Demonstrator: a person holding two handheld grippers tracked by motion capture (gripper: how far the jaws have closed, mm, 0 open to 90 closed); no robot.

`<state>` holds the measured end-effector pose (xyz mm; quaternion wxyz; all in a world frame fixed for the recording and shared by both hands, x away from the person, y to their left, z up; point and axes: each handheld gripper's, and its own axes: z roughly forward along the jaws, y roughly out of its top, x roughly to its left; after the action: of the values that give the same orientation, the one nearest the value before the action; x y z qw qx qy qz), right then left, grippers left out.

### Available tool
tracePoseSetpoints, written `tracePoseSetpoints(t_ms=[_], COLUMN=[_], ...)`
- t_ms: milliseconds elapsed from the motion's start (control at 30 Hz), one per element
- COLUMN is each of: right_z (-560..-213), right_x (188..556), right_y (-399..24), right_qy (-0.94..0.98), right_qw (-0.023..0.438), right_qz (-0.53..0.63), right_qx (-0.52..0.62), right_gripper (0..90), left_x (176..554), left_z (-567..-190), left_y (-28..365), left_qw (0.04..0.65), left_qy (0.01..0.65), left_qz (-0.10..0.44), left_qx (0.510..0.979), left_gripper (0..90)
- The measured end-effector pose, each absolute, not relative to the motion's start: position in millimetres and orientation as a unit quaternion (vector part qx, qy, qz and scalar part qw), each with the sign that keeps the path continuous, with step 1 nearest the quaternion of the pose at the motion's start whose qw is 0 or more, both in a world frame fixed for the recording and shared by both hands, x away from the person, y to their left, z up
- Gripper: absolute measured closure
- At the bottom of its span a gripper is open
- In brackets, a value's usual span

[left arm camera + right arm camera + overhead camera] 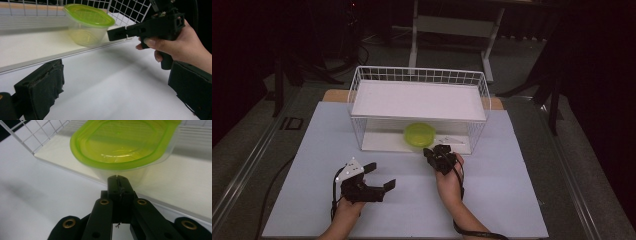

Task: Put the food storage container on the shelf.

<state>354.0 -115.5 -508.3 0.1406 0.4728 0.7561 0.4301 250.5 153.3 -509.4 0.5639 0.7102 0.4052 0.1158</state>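
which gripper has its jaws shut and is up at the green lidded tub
The right gripper: its jaws are pressed together, tips right at the wall of the green-lidded tub on the wire rack's lower shelf. The left gripper stands open, farther back on the table.

High overview, two close views sharing container [87, 23]

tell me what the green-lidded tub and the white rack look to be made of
Tub: likely clear, thin plastic, since you can see through its wall; its lid looks like glossy translucent green plastic. Rack: probably white-coated metal wire, a thin grid.
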Motion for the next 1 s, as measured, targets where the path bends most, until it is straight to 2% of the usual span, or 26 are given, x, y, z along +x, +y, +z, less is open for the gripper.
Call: tracePoseSetpoints(t_ms=[733, 1000], right_z=[-511.5, -507.5], right_x=[393.0, 376.4], right_y=[-93.9, -96.2], right_qy=[0.746, 0.762], right_qw=[0.134, 0.137], right_qz=[0.423, 0.424], right_qx=[0.497, 0.47], right_gripper=[88.2, 82.5], left_x=[246.7, 242.9], left_z=[-507.5, -505.6], left_y=[149.6, 147.3], left_qw=[0.571, 0.571], left_qy=[0.391, 0.387], left_qz=[0.121, 0.124], left_qx=[0.712, 0.713], left_gripper=[1.3, 1.2])
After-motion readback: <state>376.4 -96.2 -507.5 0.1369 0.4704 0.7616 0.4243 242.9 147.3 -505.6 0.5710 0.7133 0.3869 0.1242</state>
